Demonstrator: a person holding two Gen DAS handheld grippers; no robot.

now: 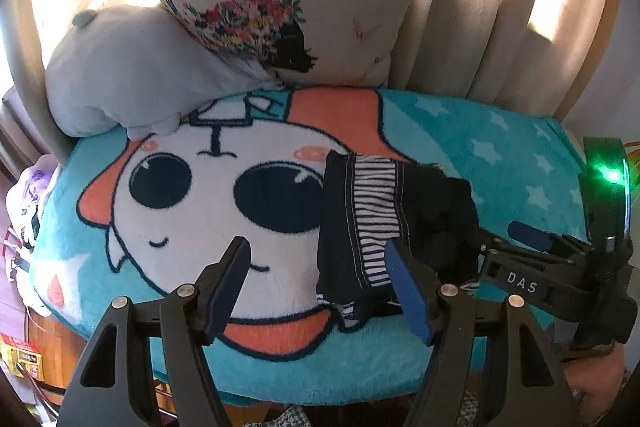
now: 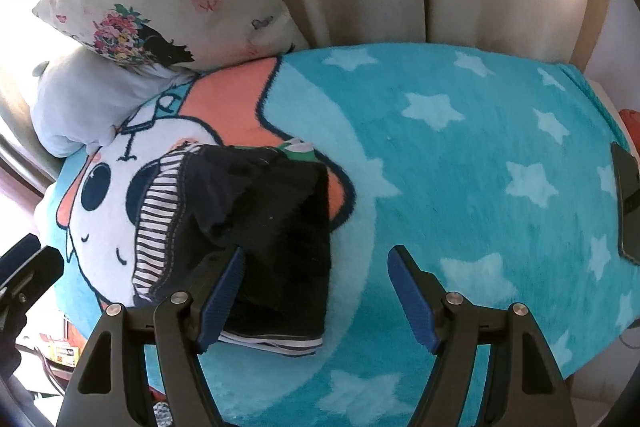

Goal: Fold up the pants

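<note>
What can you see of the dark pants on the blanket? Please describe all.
The pants are dark navy, nearly black, of soft knit-looking cloth, with a navy-and-white striped band edged in pale stitching. They lie folded into a compact, slightly rumpled bundle, striped layers showing at the near edge. They rest on the turquoise cartoon blanket, partly over the character's white face. Both claws are open: the left claw grips nothing, and the right claw is at the bundle's near side, one finger in front of the cloth; contact is unclear.
</note>
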